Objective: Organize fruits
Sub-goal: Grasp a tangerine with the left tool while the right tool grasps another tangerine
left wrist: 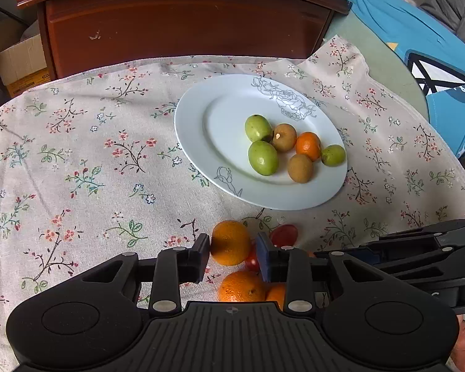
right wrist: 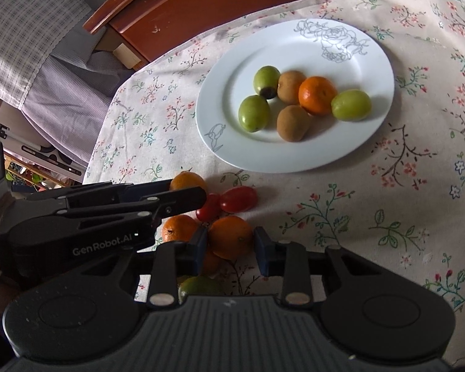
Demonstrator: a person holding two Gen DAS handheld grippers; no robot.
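Crowding one small heap of loose fruit from two sides, both grippers are where trouble could start. The right gripper (right wrist: pixel 230 246) has its jaws either side of a mandarin (right wrist: pixel 231 237); the pads look to be at its skin, yet I cannot tell whether they grip it or merely flank it. A green fruit (right wrist: pixel 198 285) lies just beneath that tool, half hidden.

The left gripper (left wrist: pixel 232 255) stands partly open around another mandarin (left wrist: pixel 231 242), one pad touching its left side and a gap on the other, so it holds nothing yet. A further mandarin (left wrist: pixel 241 285) sits nearer its body, and two cherry tomatoes (right wrist: pixel 238 198) press against the heap just beyond.

The risks, as I judge them:
- Lifting either mandarin may nudge its round neighbours, and the tomatoes could roll off across the floral tablecloth (left wrist: pixel 77 155).
- The two tools are very near each other and may knock together.
- A squeeze off-centre could make the mandarin squirt out sideways.

Farther on, the white plate (left wrist: pixel 201 105) already holds three green fruits, two kiwifruit and one small mandarin, bunched toward its right side. Dropping another fruit onto that cluster could scatter it toward the rim; the bare left half looks safer.
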